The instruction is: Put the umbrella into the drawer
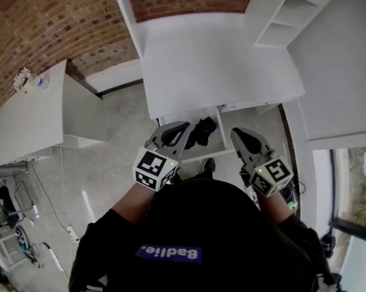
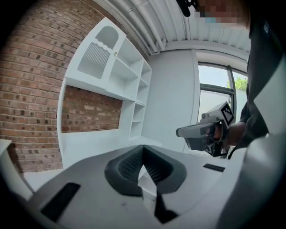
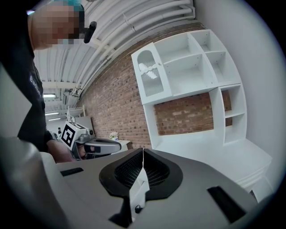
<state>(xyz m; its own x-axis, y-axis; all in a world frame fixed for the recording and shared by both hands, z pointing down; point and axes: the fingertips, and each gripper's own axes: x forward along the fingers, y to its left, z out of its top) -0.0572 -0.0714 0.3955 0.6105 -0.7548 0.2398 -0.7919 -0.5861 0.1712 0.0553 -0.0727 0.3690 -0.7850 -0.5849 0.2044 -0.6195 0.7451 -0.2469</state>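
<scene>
Seen from the head view, a black folded umbrella (image 1: 202,130) lies inside the open white drawer (image 1: 198,154) under the desk. My left gripper (image 1: 182,128) hovers just left of the umbrella, above the drawer, apart from it. Its jaws are shut with nothing between them (image 2: 143,148). My right gripper (image 1: 236,134) hangs to the right of the drawer, also shut and empty (image 3: 143,151). Each gripper shows in the other's view: the right gripper (image 2: 196,132) and the left gripper (image 3: 96,145), both held about level in front of the person.
The white desk top (image 1: 215,62) lies beyond the drawer, with a shelf unit (image 1: 286,17) at its right end. A white side table (image 1: 30,113) with flowers (image 1: 22,78) stands at the left by the brick wall. A window (image 1: 354,189) is at the right.
</scene>
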